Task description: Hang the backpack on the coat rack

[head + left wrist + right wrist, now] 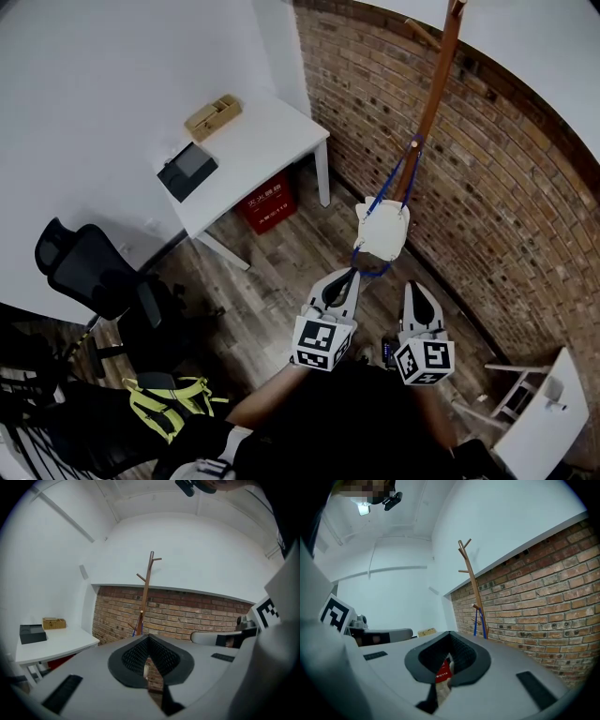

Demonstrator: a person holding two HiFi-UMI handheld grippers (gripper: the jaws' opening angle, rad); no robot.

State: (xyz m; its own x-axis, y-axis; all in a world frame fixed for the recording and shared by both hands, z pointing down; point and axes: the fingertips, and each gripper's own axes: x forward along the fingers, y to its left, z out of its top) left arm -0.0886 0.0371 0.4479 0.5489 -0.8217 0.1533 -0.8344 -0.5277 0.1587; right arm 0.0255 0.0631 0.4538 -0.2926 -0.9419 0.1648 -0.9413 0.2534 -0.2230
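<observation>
Head view: backpack [382, 230] hangs on the coat rack [433, 103], so the task looks done. Below the rack, left hand-held gripper [352, 276] and right hand-held gripper [413, 288] are clenched and empty; they need only back away.

Your room is evenly and softly bright. A lamp [363, 509] glows at 10 o'clock in the right gripper view, and the rack [471, 581] throws only a faint shadow. All three views bow hard toward black, vignetted rims. The head view dims at 7 o'clock. Whatever sits nearest each gripper lens looks soft.
</observation>
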